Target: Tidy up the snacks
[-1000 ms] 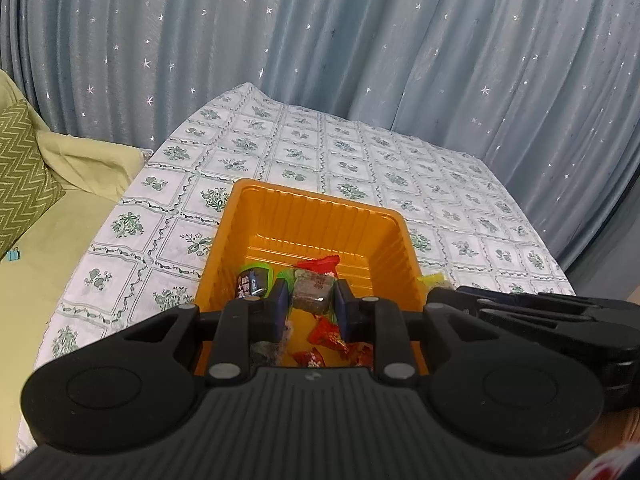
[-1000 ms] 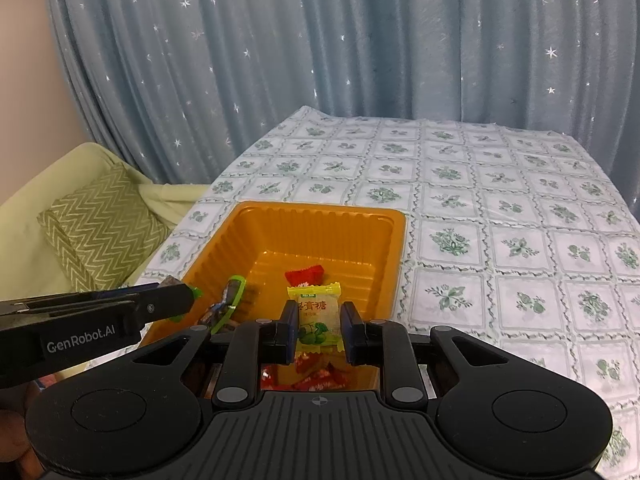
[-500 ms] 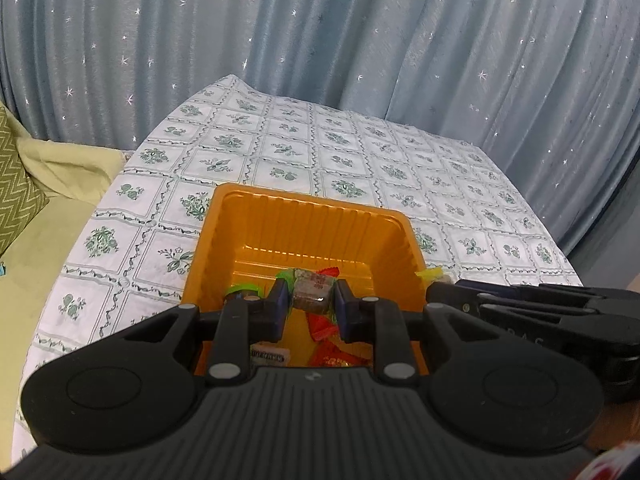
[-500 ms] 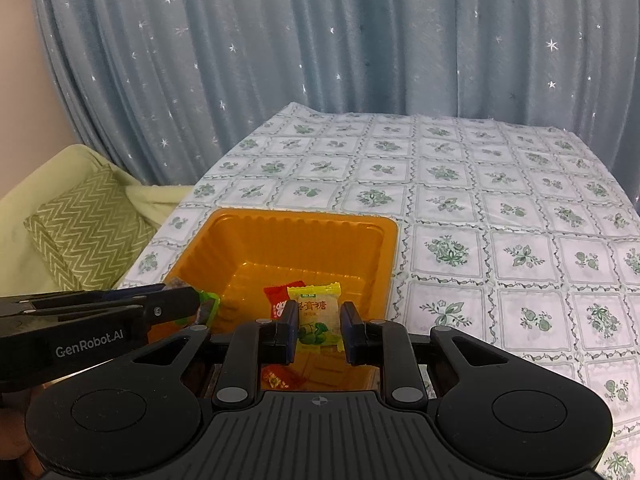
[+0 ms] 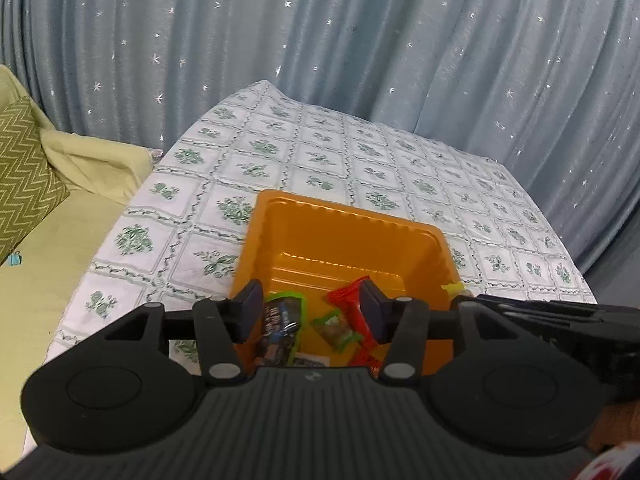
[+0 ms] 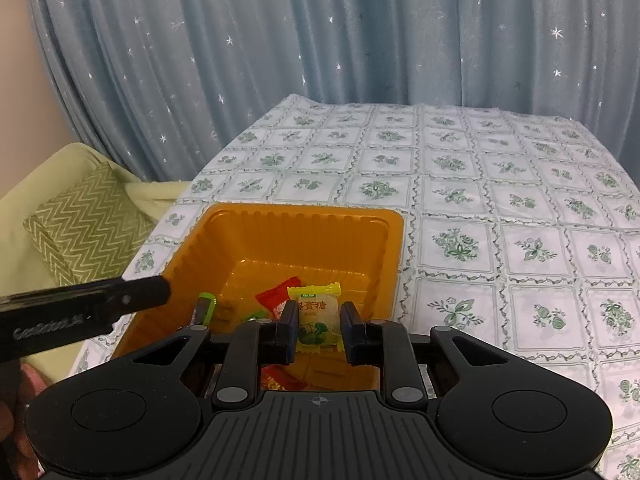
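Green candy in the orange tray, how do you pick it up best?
Pinch the green candy across its short middle, coming straight down from above. It lies flat on the floor of the orange tray, whose tall walls would likely block a sideways reach.

Orange tray (image 6: 394,236): thin moulded plastic, glossy, with ribbed walls that catch highlights. Yellow candy packet (image 6: 318,318) and red wrapper (image 5: 354,304): shiny printed film, crinkled at the sealed ends. Green-edged wrapper (image 5: 282,320): glossy foil-like film. Tablecloth (image 6: 500,204): matt woven cloth, printed in green floral squares. Curtain (image 6: 360,32): soft pleated fabric with small glinting stars. Cushion (image 6: 86,224): textured zigzag-weave cloth. Right gripper (image 6: 319,326) body: matt black plastic, ridged.
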Demonstrator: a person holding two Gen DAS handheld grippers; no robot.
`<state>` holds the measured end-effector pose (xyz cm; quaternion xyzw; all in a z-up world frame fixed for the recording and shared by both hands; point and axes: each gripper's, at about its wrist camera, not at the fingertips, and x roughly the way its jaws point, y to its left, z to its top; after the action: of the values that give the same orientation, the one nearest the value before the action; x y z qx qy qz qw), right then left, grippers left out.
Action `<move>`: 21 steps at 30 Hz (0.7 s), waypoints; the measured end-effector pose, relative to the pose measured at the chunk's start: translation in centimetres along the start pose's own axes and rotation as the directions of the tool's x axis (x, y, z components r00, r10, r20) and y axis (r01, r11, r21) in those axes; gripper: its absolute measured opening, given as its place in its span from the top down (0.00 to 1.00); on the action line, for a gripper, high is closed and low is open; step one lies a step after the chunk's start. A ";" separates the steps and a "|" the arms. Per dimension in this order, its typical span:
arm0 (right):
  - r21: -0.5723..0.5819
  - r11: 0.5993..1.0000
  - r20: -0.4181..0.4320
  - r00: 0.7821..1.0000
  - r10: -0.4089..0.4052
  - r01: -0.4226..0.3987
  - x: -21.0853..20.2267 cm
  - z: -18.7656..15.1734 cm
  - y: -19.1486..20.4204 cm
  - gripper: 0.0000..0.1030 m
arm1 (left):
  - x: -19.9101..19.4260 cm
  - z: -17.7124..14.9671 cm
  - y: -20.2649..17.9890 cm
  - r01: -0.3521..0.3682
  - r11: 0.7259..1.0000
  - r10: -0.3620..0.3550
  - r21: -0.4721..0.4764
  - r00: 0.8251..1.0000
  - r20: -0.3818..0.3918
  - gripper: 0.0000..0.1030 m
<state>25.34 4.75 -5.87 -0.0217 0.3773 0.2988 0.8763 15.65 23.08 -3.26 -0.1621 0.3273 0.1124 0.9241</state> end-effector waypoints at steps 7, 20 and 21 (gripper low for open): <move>-0.005 0.999 0.003 0.999 0.047 -0.047 0.6 0.4 1.0 0.78 | -0.9 -0.5 0.9 -0.024 1.000 0.024 -0.015 1.000 0.009 0.40; 0.075 0.997 0.052 0.998 0.030 -0.034 -2.1 0.4 -0.6 0.45 | -3.7 -1.6 1.3 -0.057 0.998 0.057 -0.020 0.998 0.024 0.13; 0.077 0.997 0.050 0.998 0.024 -0.027 -2.5 0.3 -0.6 0.45 | -4.1 -1.8 1.2 -0.054 0.998 0.054 -0.020 0.998 0.024 0.12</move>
<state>24.48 3.04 -4.09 0.0245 0.3675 0.2955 0.8815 11.15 23.11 -2.22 -0.1610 0.3193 0.1425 0.9230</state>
